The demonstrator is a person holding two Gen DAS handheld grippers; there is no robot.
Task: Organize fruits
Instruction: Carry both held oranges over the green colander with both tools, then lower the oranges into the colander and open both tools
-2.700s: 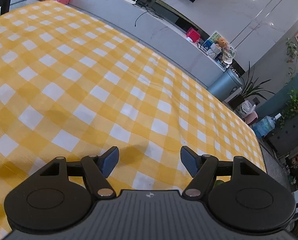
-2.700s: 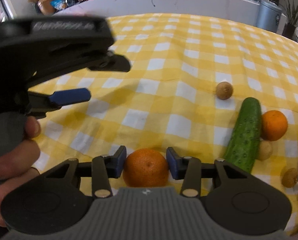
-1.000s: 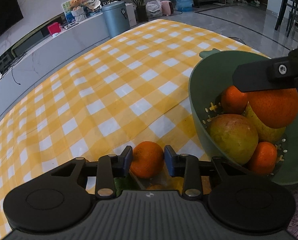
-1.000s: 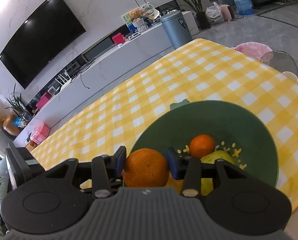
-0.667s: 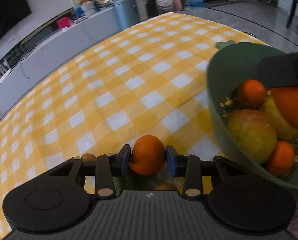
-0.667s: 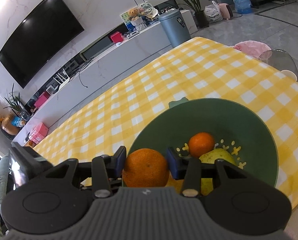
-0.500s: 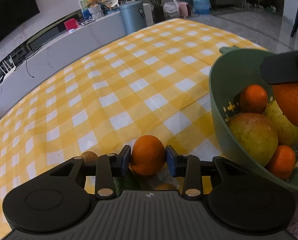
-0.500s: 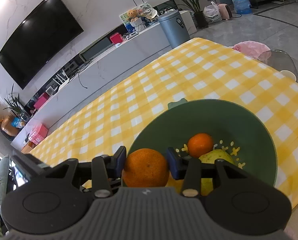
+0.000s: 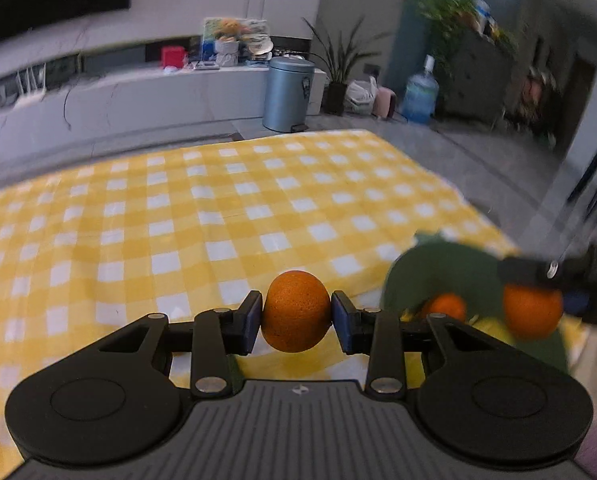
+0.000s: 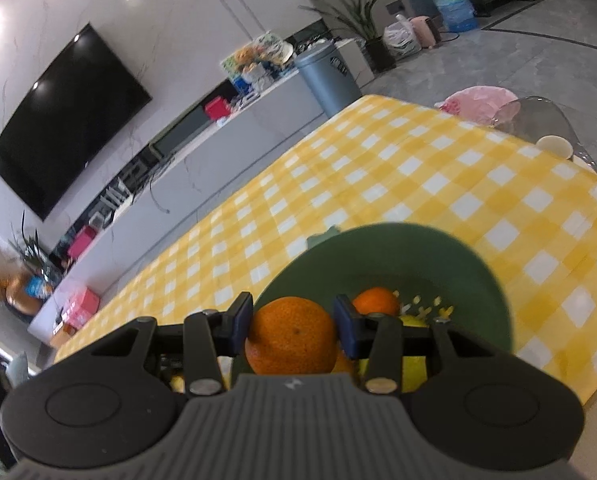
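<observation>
My left gripper is shut on an orange, lifted off the yellow checked tablecloth. To its right stands the green bowl, blurred, with a small orange inside. The right gripper's orange hangs over that bowl under its dark finger. In the right wrist view my right gripper is shut on an orange at the near rim of the green bowl. Inside lie a small orange and a yellow-green fruit, partly hidden by the fingers.
The tablecloth ends at the table edge close to the bowl's right side. A clear chair with a pink cushion stands past the far corner. A grey bin and a long low cabinet stand beyond the table.
My left gripper has risen and rolled with its orange, so the table now looks level and the bowl sits lower right. The right gripper with its orange has shifted slightly over the bowl.
</observation>
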